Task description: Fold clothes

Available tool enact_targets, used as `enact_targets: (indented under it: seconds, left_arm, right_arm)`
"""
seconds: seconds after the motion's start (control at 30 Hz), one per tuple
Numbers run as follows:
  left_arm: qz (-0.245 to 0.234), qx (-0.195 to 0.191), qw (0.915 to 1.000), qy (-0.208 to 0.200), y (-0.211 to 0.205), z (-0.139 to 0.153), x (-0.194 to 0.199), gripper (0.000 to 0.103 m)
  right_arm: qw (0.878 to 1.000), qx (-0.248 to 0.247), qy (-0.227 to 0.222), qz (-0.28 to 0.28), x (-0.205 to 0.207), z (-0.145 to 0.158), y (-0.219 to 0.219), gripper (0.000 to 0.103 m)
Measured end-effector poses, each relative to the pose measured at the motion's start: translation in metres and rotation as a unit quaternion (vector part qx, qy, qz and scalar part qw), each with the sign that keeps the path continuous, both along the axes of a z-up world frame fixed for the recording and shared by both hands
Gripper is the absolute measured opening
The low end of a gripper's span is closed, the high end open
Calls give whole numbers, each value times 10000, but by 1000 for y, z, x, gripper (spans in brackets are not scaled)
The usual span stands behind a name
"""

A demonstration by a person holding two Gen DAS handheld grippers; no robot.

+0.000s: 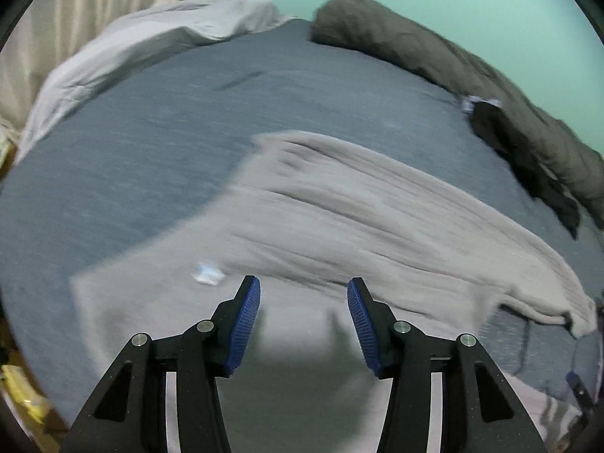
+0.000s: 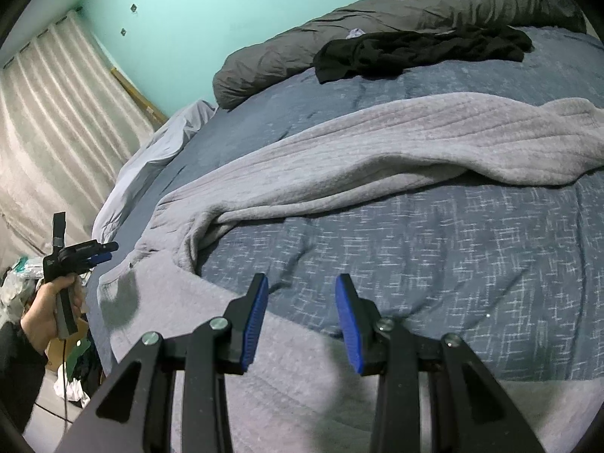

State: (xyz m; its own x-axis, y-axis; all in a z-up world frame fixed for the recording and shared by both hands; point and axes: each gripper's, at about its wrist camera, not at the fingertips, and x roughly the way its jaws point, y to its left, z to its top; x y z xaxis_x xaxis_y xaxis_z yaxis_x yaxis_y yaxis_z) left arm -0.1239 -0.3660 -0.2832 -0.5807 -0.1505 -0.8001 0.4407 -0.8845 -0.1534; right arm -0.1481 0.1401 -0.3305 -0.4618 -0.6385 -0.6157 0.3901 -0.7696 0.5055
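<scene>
Both pairs of blue-padded fingers stand spread with nothing between them. Under and ahead of the left gripper (image 1: pixel 304 288) lies the grey ribbed sweater (image 1: pixel 358 219), spread on the blue bedspread (image 1: pixel 151 132), one sleeve trailing off to the fingers' right. The right gripper (image 2: pixel 302 287) hangs over that sweater's near edge, its body humped and rumpled beyond the tips, so it is not lying flat enough for a clean fold. Farther out sits a black garment (image 2: pixel 415 51), crumpled against a dark grey duvet roll (image 2: pixel 377 19).
</scene>
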Motion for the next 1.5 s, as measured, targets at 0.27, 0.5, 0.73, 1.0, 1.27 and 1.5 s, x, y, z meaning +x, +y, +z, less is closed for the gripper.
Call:
enact_targets:
  seconds: [0.27, 0.5, 0.73, 1.0, 1.27, 1.5]
  left_arm:
    - [-623, 234, 9977, 121, 96, -45, -16, 52]
    - [-925, 189, 9955, 97, 126, -63, -22, 60]
    - [-1012, 98, 9946, 213, 137, -59, -29, 64]
    - [-1123, 165, 9935, 132, 139, -68, -31, 65]
    - [-1070, 207, 9940, 133, 140, -69, -28, 65]
    - [-1029, 187, 9943, 184, 141, -67, -28, 65]
  right_arm:
    - [9985, -125, -384, -382, -17, -16, 26, 50]
    - [9960, -109, -575, -674, -29, -18, 45, 53]
    - [9901, -161, -834, -1120, -41, -22, 70, 58]
    - [9802, 54, -760, -1830, -65, -2, 129, 59]
    - [9606, 1115, -807, -2414, -140, 14, 212, 60]
    - [9352, 1801, -1055, -2861, -198, 12, 273, 60]
